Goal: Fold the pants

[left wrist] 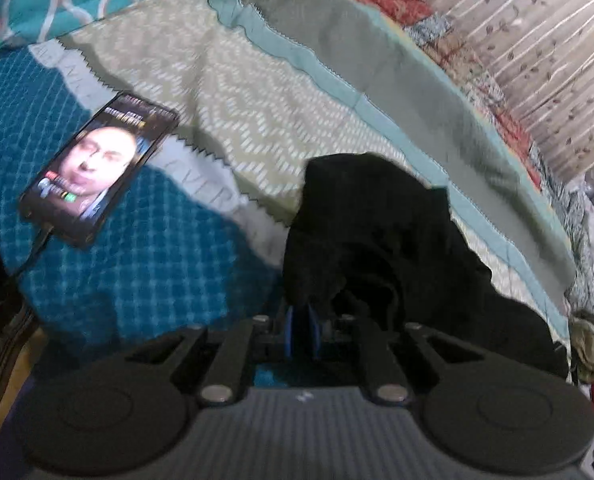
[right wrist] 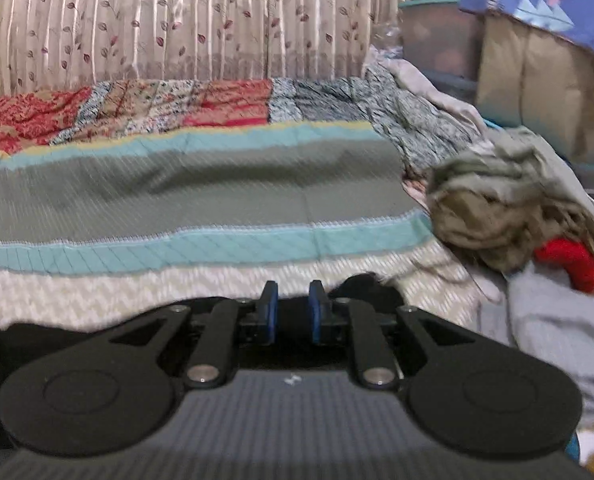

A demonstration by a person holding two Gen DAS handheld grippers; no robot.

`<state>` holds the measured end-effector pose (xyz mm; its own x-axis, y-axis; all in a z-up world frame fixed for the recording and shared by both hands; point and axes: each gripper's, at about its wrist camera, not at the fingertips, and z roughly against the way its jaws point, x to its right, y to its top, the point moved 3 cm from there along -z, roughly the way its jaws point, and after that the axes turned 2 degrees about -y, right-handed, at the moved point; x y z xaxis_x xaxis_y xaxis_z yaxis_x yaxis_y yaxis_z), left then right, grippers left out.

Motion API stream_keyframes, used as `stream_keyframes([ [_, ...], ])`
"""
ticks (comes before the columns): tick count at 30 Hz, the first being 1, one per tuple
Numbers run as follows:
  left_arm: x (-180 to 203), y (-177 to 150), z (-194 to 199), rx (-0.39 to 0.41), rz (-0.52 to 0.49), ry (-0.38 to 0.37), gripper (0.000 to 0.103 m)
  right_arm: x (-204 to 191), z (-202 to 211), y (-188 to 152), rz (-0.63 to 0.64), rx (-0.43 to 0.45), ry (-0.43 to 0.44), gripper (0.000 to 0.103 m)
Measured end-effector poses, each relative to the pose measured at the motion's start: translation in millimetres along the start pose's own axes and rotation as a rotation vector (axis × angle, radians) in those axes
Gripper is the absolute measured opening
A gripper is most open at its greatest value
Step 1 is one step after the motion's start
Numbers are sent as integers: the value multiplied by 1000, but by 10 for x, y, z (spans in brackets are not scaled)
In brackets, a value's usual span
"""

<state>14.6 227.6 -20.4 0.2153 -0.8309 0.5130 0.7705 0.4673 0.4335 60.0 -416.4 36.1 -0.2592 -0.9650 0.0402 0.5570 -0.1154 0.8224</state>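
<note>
The black pants (left wrist: 377,232) lie bunched in a heap on the bed, right in front of my left gripper (left wrist: 301,320). Its blue pads are pressed close together, with a fold of the black cloth caught at their tips. In the right wrist view, the black pants (right wrist: 363,286) show just past the fingers on the right, and more dark cloth runs out to the left under the linkage. My right gripper (right wrist: 293,300) has its blue pads a narrow gap apart, and dark cloth fills that gap.
A quilted bedspread (right wrist: 177,200) in teal, grey and white bands covers the bed. A lit phone (left wrist: 97,168) with a cable lies on it at the left. A pile of loose clothes (right wrist: 505,208) sits at the bed's right end, with storage boxes (right wrist: 437,40) behind it. A curtain (right wrist: 177,20) hangs at the back.
</note>
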Motion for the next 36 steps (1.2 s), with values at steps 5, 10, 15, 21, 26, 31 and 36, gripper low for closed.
stream_keyframes([
  [5,163,399,562,243,-95,20,14,305,188,-188,-30,-30,-13,36],
  [10,1001,670,214,262,-376,44,30,291,256,-227,-166,-18,57,48],
  [15,1805,339,-714,-5,-470,-67,37,233,136,-399,-280,-62,127,48],
  [21,2138,-293,-1511,-261,-596,-7,49,374,-69,-538,-413,-123,151,48],
  [26,1899,-325,-1646,-305,-523,13,11,538,-311,-593,-580,-168,228,48],
  [31,1828,110,-1263,-159,-362,-87,10,541,-667,-681,-655,-248,221,46],
  [36,1822,663,-974,-48,-253,-160,10,302,-863,-619,-539,-287,185,8],
])
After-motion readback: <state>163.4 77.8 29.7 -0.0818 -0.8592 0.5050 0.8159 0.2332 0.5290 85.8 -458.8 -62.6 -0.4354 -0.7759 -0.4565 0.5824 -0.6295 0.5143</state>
